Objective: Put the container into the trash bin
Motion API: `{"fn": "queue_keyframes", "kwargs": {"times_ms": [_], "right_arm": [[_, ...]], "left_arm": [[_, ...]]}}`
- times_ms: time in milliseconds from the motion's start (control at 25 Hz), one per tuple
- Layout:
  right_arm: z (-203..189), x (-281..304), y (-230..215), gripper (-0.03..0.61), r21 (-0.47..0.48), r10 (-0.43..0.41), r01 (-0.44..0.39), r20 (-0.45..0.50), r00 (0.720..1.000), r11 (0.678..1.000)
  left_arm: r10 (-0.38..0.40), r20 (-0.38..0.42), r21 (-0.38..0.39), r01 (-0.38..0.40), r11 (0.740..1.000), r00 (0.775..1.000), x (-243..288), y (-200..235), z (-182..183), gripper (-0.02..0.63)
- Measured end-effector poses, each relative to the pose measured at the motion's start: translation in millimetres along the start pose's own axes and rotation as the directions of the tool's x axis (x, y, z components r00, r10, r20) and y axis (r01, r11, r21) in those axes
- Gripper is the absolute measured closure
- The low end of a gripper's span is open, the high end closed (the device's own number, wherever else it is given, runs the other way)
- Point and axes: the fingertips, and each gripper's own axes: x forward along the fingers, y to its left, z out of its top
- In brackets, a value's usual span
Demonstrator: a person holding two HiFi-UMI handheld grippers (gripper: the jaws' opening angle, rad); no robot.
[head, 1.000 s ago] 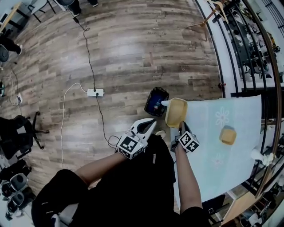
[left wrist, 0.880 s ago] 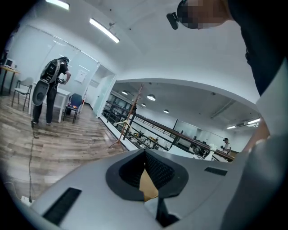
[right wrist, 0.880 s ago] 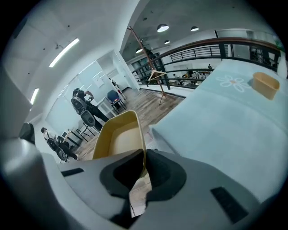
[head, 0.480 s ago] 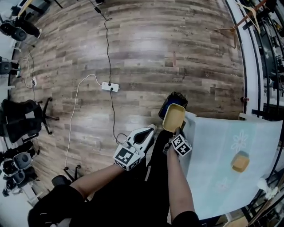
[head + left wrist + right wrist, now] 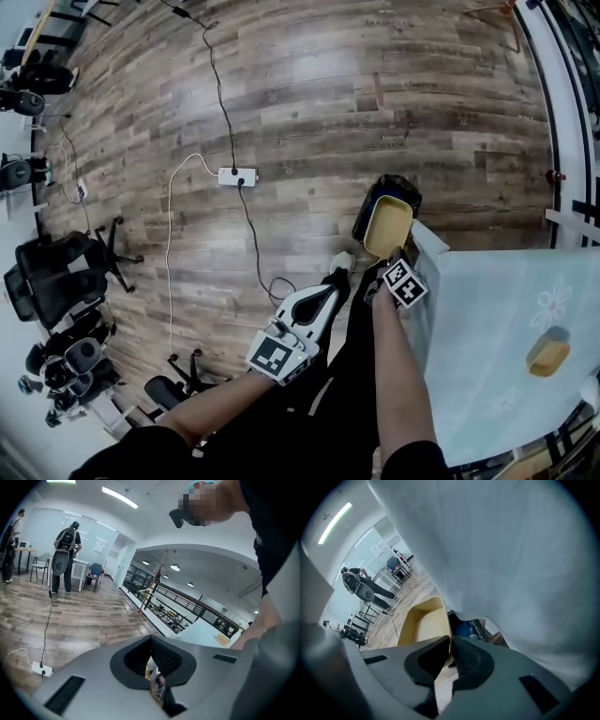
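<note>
Jaws of the right gripper (image 5: 450,645) are clamped on the near rim wall of the yellow container (image 5: 423,620). Jaws of the left gripper (image 5: 151,644) are together and empty. The yellow container hangs past the worktop (image 5: 487,309) edge, with the trash bin (image 5: 401,184) beyond it at 12 o'clock. It is probably light, rigid and smooth, so grip the rim wall squarely.

The container (image 5: 388,228) hides most of the trash bin (image 5: 397,184).
</note>
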Motion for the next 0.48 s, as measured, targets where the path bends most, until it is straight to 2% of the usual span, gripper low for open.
{"fn": "queue_keyframes", "kwargs": {"times_ms": [160,360,480], "right_arm": [[-4,33,-5,0.532,0.028,0.005,-0.005,0.004,1.0,1.0],[-10,69,-15,0.532,0.011,-0.035,0.035,0.023,0.999,0.999],[-14,84,-13,0.532,0.051,-0.01,0.008,0.024,1.0,0.999]], "left_arm": [[-0.001,-0.012,-0.013,0.0,1.0,1.0,12,6,-12,0.601],[0.014,-0.036,-0.017,-0.015,1.0,0.999,17,25,-27,0.601],[0.03,-0.039,-0.018,-0.031,0.999,0.999,13,38,-24,0.601]]}}
